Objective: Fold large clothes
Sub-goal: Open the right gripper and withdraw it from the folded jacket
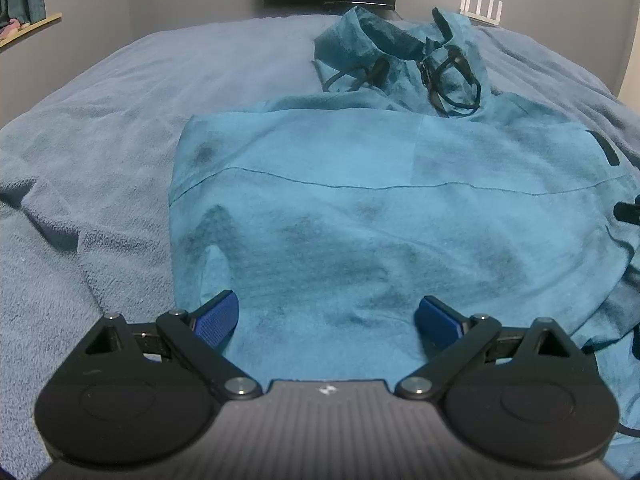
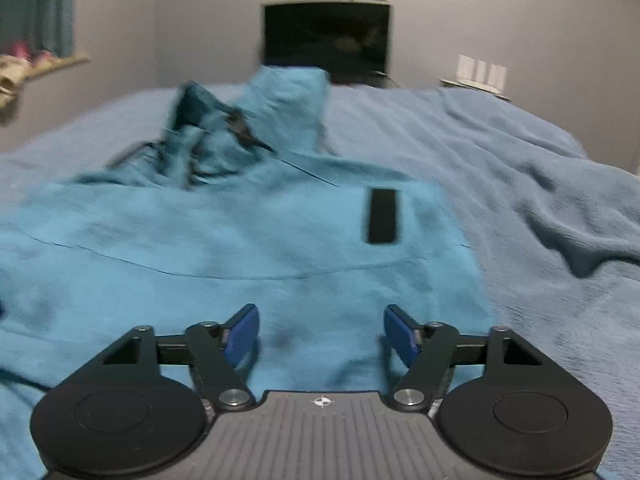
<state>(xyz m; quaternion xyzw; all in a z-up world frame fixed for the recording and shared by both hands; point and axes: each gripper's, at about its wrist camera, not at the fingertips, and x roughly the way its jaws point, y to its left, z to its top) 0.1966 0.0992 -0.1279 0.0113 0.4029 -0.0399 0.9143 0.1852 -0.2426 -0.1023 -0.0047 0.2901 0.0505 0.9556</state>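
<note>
A large teal hooded jacket point(image 1: 380, 208) lies spread on the blue bed cover, its hood with black drawcords point(image 1: 400, 60) at the far end. My left gripper point(image 1: 326, 322) hovers over the jacket's near left part, open, its blue pads wide apart with only flat cloth below them. In the right wrist view the same jacket point(image 2: 240, 248) shows a black patch point(image 2: 382, 216) near its right edge. My right gripper point(image 2: 320, 334) is open over the jacket's near right part, with nothing pinched between its pads.
The blue blanket point(image 1: 88, 152) covers the bed, wrinkled on the right point(image 2: 560, 208). A dark screen point(image 2: 326, 36) stands against the grey wall behind the bed. A white rack point(image 1: 482, 8) sits at the far right, and a shelf point(image 1: 28, 28) is at the far left.
</note>
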